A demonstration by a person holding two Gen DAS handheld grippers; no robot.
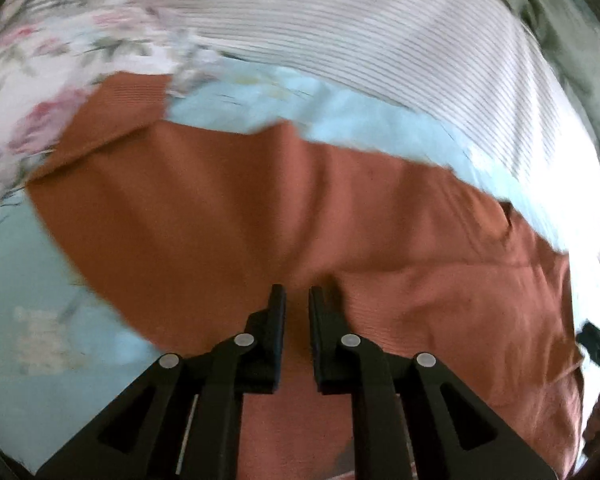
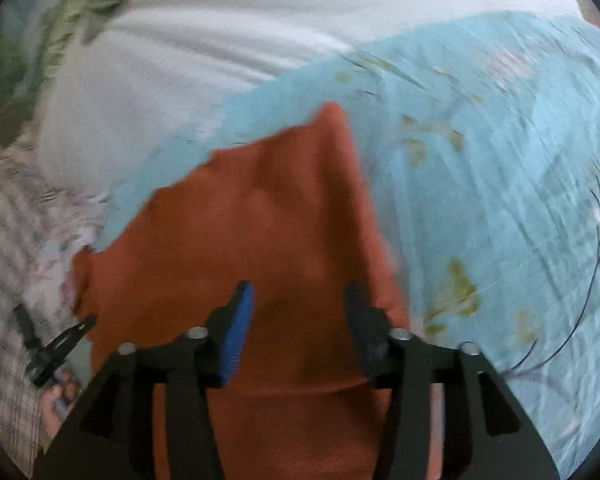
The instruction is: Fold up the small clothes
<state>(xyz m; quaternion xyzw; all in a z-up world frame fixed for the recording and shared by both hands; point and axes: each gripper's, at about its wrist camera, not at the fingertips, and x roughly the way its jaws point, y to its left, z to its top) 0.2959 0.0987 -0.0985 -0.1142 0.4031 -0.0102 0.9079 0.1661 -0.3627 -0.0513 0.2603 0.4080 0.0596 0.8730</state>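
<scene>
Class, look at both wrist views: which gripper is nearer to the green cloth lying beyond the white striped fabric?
Hard to call; probably the right. The green cloth sits far upper right from the left gripper and far upper left from the right gripper. Both hang over the rust-orange garment.

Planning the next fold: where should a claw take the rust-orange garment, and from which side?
Probably the far pointed corner of the rust-orange garment, where it ends on the light blue floral sheet. Come in from the sheet side, low along the bed: that tip is a free edge with bare sheet beside it, while the middle lies flat and offers nothing to pinch. The right claw is open.
</scene>
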